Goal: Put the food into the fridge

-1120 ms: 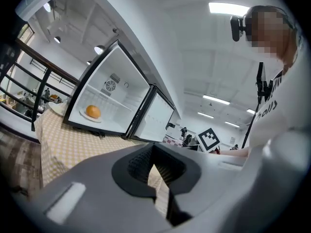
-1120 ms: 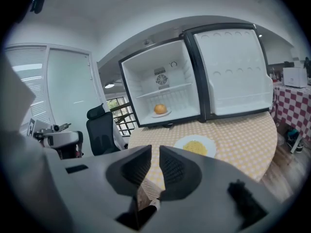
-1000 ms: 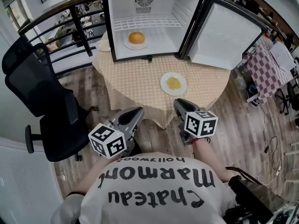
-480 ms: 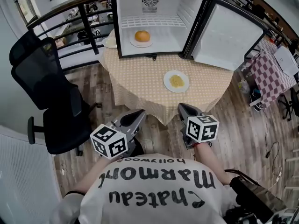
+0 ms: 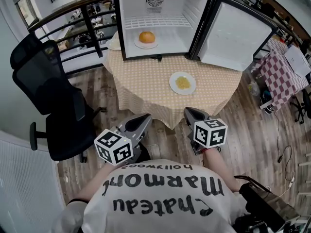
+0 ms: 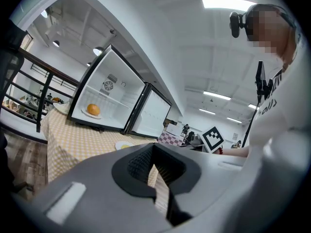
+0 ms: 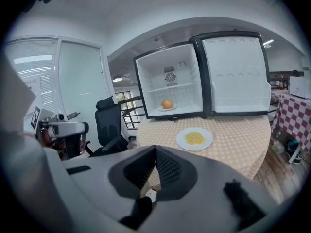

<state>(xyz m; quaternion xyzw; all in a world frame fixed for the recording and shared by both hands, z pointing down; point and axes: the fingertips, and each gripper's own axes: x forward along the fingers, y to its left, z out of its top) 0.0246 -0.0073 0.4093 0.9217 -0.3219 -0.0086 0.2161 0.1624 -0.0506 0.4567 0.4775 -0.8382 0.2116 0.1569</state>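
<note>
Yellow food plate (image 5: 182, 83) unmoved on table (image 5: 146, 89), left hand-held gripper (image 5: 144, 117) closed empty, right hand-held gripper (image 5: 189, 111) newly shut

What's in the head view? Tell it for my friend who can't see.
A small fridge stands open on a table, with a round orange food inside and a plate of yellow food on the table in front. Nearer, a person holds the left gripper and right gripper low, both shut and empty; a black chair stands at the left.
</note>
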